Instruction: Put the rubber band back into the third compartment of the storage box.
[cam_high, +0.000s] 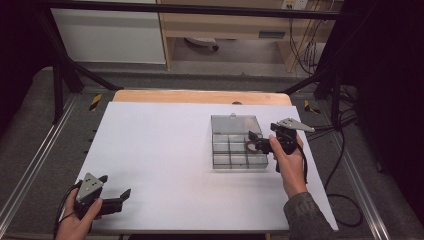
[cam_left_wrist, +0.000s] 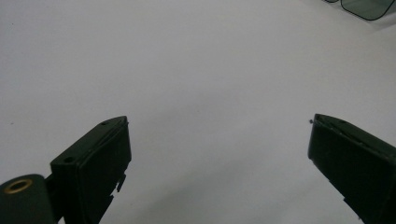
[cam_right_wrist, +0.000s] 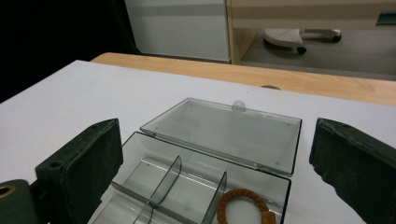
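A clear compartment box (cam_high: 236, 148) is seen on the white tabletop (cam_high: 160, 160), nearer its right edge, with the lid (cam_right_wrist: 224, 133) laid flat open toward the far edge. A brown braided ring (cam_right_wrist: 243, 205) lies in the compartment at the far right corner of the box. The right gripper (cam_high: 256, 141) is held just above that compartment; its 2 jaws stand wide apart and nothing is held between them. The left gripper (cam_high: 117, 197) is kept near the front left corner of the tabletop, jaws also wide open and empty, well apart from the box. If the ring is to be taken out, it is judged that a jaw could be caught on the thin dividers (cam_right_wrist: 170, 179) or on the box wall, so the light box could be dragged or tipped. The open lid stands behind the ring and limits the approach from the far side.
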